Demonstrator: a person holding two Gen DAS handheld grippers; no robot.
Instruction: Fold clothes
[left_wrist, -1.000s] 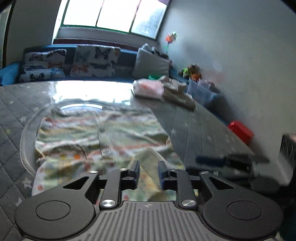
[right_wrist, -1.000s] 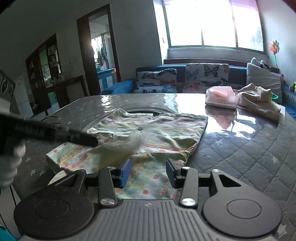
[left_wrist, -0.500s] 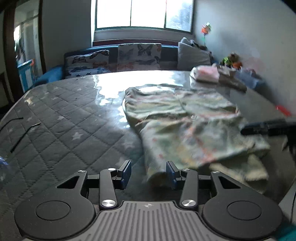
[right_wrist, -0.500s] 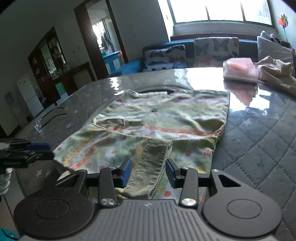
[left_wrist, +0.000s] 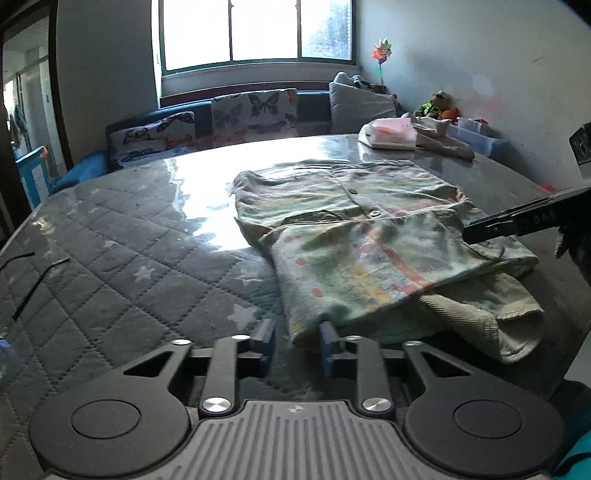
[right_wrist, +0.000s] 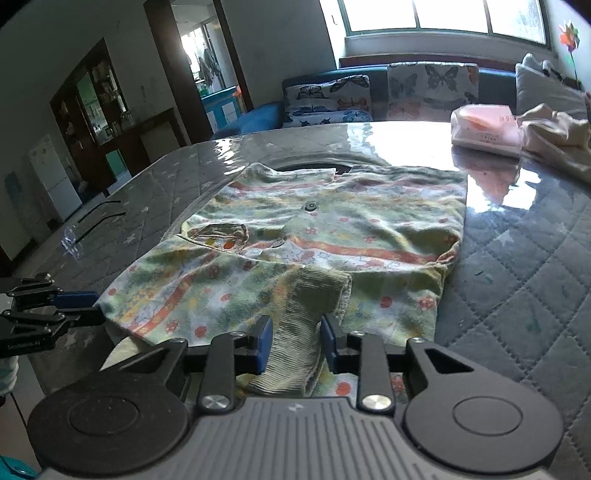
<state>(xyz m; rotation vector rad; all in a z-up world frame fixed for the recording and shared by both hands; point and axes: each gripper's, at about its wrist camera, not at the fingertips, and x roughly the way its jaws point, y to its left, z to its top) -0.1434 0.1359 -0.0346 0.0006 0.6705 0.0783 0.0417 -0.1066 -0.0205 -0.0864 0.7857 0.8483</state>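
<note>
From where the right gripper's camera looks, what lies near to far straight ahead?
Right gripper → ribbed cuff → flowery shirt → shiny table → butterfly cushions → window.

We're def in someone's living room, not a lab. Landmark = big table (left_wrist: 110, 236) w/ quilted star cover. Behind it: blue sofa (right_wrist: 266, 110) w/ butterfly cushions (left_wrist: 255, 110), window (left_wrist: 255, 29) above that. Pinwheel (left_wrist: 383, 50) + plush toys (left_wrist: 437, 103) off its far right corner, fridge (right_wrist: 55, 177) way off left.
</note>
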